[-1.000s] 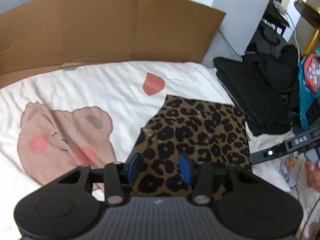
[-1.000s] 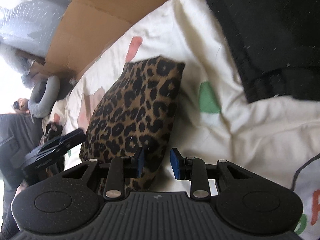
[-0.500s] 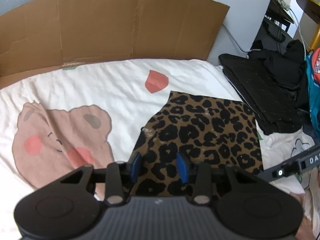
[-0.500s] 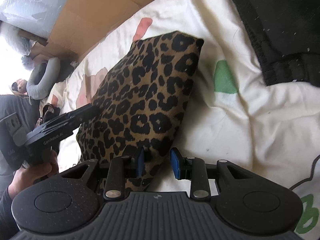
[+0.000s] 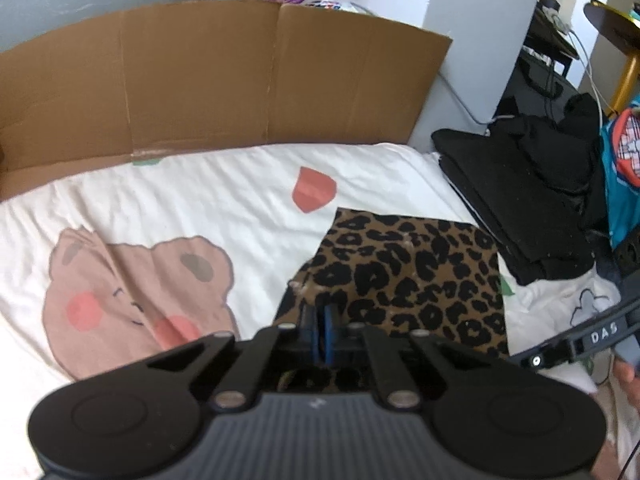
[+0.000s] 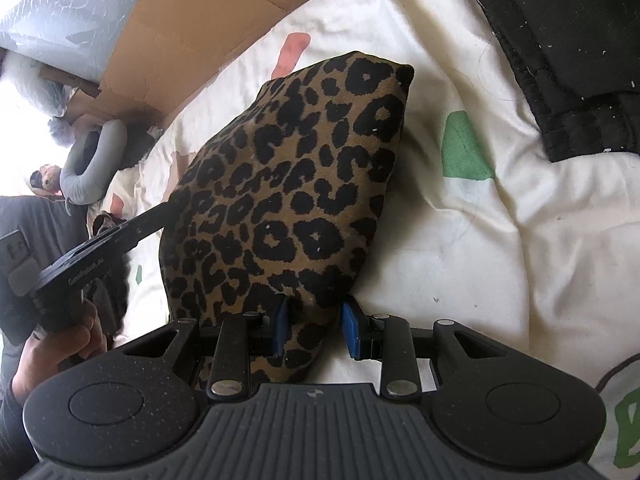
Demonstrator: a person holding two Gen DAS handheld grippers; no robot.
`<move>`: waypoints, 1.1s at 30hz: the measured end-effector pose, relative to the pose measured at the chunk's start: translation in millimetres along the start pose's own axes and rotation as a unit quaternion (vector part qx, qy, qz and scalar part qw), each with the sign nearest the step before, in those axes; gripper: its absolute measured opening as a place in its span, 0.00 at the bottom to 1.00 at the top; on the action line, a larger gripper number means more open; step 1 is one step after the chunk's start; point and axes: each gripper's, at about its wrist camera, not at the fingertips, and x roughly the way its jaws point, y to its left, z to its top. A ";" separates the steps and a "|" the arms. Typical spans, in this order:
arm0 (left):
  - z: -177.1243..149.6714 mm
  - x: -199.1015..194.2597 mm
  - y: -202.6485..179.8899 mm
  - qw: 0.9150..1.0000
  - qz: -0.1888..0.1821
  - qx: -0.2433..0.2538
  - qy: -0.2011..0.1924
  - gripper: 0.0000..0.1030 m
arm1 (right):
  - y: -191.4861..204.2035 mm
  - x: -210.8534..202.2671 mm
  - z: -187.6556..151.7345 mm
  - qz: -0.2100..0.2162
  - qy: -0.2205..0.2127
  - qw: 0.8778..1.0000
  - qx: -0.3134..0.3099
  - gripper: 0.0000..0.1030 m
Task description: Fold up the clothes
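1. Cream bedding [image 5: 224, 200] printed with a pink bear covers the bed, with a cardboard sheet [image 5: 200, 80] standing behind it.
2. Folded leopard-print garment [image 5: 404, 276] lies on the bedding, just left of a black clothes pile [image 5: 516, 200].
3. Left hand-held gripper [image 5: 319, 330] is clamped tight on the garment's near edge.
4. Right hand-held gripper [image 6: 314, 326] straddles the garment's near corner, blue pads parted; I cannot tell whether they press the cloth.
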 end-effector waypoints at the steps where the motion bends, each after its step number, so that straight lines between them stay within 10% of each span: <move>1: -1.1 1.3 0.4 1.000 0.003 0.001 0.002 0.04 | -0.5 0.9 0.8 0.002 -0.001 1.000 0.003 0.29; 14: -14.0 15.5 2.0 0.999 0.026 0.010 0.021 0.04 | -29.5 19.2 0.4 0.071 -0.024 0.993 0.095 0.31; 21: -15.8 15.6 2.1 0.999 0.028 0.007 0.020 0.04 | -30.1 4.3 3.2 0.124 -0.028 0.986 0.107 0.12; 29: -14.6 16.9 2.8 0.999 0.028 0.009 0.022 0.05 | -30.1 25.9 3.6 0.128 -0.015 0.983 0.129 0.45; 33: -12.6 15.1 8.4 0.999 0.035 0.002 0.021 0.24 | -26.6 37.7 6.0 0.113 -0.008 0.986 0.119 0.19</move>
